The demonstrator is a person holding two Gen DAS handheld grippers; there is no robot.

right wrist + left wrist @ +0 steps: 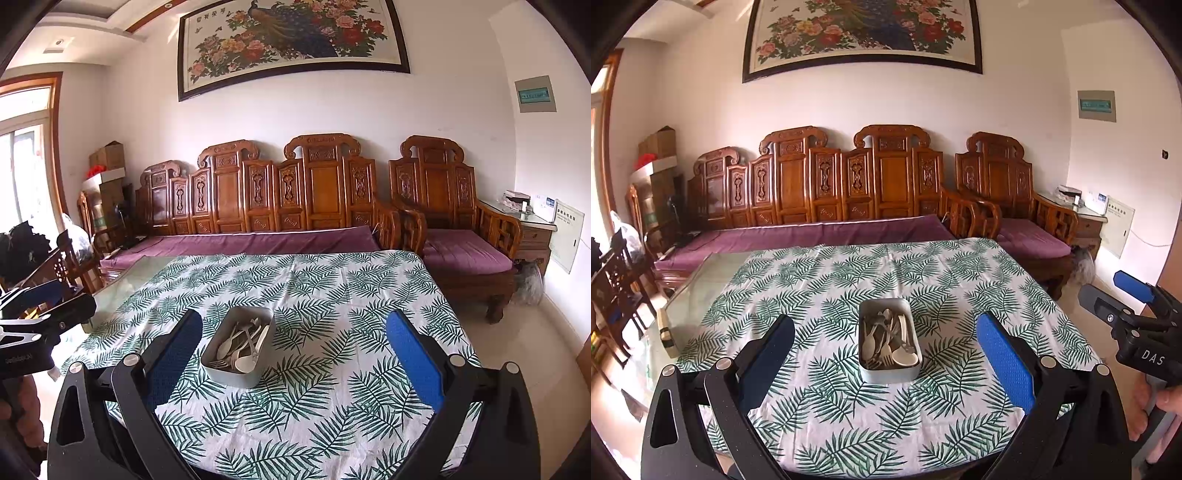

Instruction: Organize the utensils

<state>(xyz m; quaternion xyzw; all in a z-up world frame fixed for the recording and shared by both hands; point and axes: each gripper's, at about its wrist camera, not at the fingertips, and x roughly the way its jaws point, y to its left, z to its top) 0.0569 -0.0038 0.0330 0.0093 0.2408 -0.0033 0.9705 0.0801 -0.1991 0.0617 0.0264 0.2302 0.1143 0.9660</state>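
Note:
A grey metal tray (pixel 871 373) stands in the middle of the table on a leaf-print cloth (pixel 820 280). It holds several pale spoons and forks (pixel 890 341) lying jumbled together. My left gripper (pixel 886 347) is open and empty, held above the near side of the table with the tray between its fingers in view. In the right wrist view the tray (pixel 236 374) with the utensils (pixel 242 343) sits left of centre. My right gripper (pixel 295 350) is open and empty, hovering near the table's front edge. The right gripper also shows at the far right of the left wrist view (pixel 1108 295).
The cloth leaves a bare glass strip (pixel 698 291) at the table's left side. A carved wooden sofa with purple cushions (pixel 812 236) stands behind the table, an armchair (pixel 461 251) to the right. Chairs (pixel 617 288) stand at the left.

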